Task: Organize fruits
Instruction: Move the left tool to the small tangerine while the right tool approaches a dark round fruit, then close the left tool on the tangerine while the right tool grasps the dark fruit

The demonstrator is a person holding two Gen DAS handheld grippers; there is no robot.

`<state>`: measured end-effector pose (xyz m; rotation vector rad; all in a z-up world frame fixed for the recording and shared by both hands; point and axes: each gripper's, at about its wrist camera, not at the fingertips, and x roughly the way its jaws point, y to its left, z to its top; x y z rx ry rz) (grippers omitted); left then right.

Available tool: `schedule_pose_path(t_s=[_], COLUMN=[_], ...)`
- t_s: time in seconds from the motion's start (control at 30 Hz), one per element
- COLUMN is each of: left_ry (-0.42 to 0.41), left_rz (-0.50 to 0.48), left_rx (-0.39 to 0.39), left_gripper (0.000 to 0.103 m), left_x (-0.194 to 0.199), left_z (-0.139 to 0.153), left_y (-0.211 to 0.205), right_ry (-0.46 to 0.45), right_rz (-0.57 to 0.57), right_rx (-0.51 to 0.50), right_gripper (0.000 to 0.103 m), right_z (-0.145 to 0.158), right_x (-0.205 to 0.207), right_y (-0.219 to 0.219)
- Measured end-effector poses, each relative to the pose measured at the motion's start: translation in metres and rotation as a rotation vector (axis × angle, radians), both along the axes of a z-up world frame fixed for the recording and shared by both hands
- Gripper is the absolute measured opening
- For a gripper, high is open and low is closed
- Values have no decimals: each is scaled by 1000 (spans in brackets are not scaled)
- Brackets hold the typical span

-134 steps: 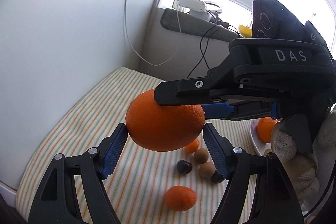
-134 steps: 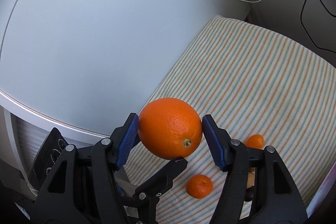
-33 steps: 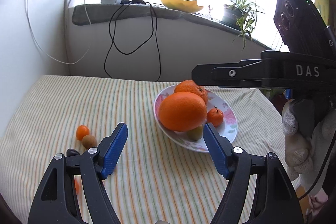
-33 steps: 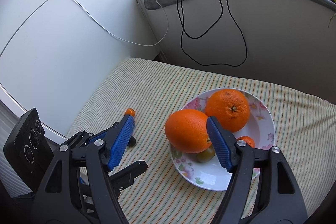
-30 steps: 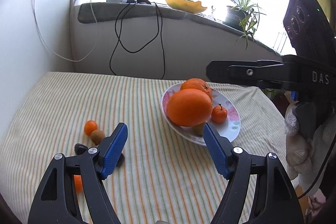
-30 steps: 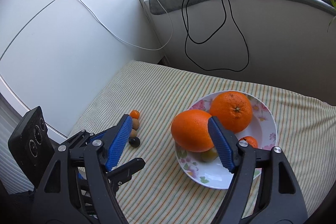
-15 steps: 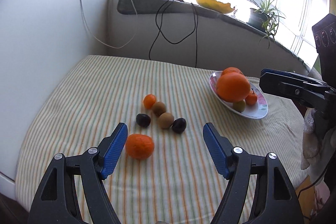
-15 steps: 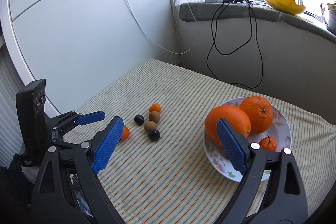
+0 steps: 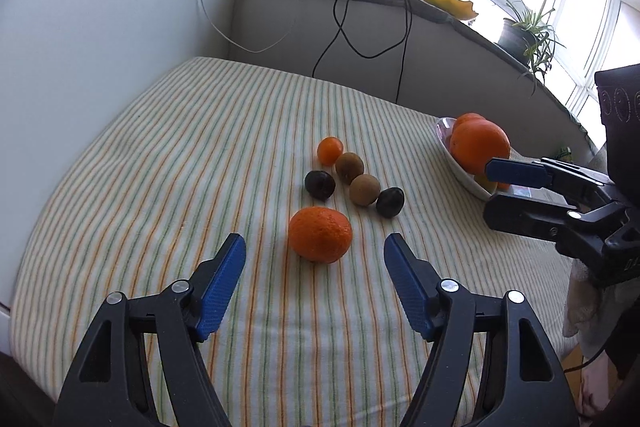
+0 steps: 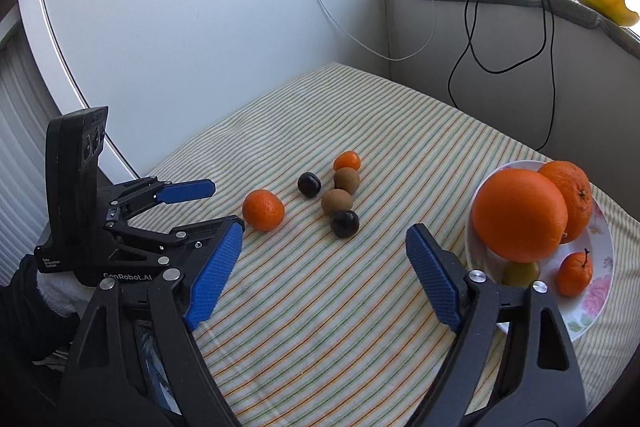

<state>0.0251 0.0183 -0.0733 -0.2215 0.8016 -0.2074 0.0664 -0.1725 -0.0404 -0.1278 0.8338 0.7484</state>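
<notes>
My left gripper (image 9: 314,269) is open and empty, just short of a loose mandarin (image 9: 320,240) on the striped cloth. Beyond it lie a small orange fruit (image 9: 330,150), two brown kiwis (image 9: 349,167) and two dark plums (image 9: 319,184). My right gripper (image 10: 324,269) is open and empty, left of the floral plate (image 10: 596,291). The plate holds two big oranges (image 10: 519,215), a small tangerine (image 10: 575,274) and a green fruit (image 10: 520,273). The same loose fruits show in the right wrist view, with the mandarin (image 10: 263,209) nearest the left gripper (image 10: 188,189).
A white wall panel (image 10: 180,27) borders the table on the left. Black and white cables (image 9: 360,27) hang from a grey sill with a yellow bowl (image 9: 442,1) and a potted plant (image 9: 520,31). The striped cloth (image 9: 180,167) covers the whole table.
The big orange went from my grippers onto the plate. Both grippers have pulled back from the plate and swung left; the left one now faces the loose mandarin.
</notes>
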Motion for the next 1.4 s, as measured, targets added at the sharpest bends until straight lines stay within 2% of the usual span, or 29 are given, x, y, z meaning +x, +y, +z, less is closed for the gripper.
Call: schedule_pose_path(t_s=[0.17,0.4,0.47,0.67,0.77,1.0,1.13,1.4], left_ry=[22,34,34,45,50,54,53,43], left_rz=[-10,-8,-14,-24,-28,-38,-40,-54], left_rx=[-27,-35,-32,-24,-23,-15,-12,-8], left_gripper=[63,61,61,61,58,57,52,39], left_x=[4,9,11,17,18,20,22,21], left_z=[-7,-11,-11,-16,-16,-17,-17,-18], left_y=[2,5,4,3,2,-1,-3,-3], right_ry=[61,98,114,139,144,148,144,132], right_rz=[1,-11,-12,-15,-8,-13,-15,-9], right_rx=[-43,-99,-104,-102,-112,-100,-107,-133], right_gripper=[64,57,50,49,44,43,42,28], right_z=[-21,-45,-50,-61,-67,-68,-66,-67], right_x=[15,32,38,50,52,59,58,57], right_y=[11,24,27,32,36,38,36,40])
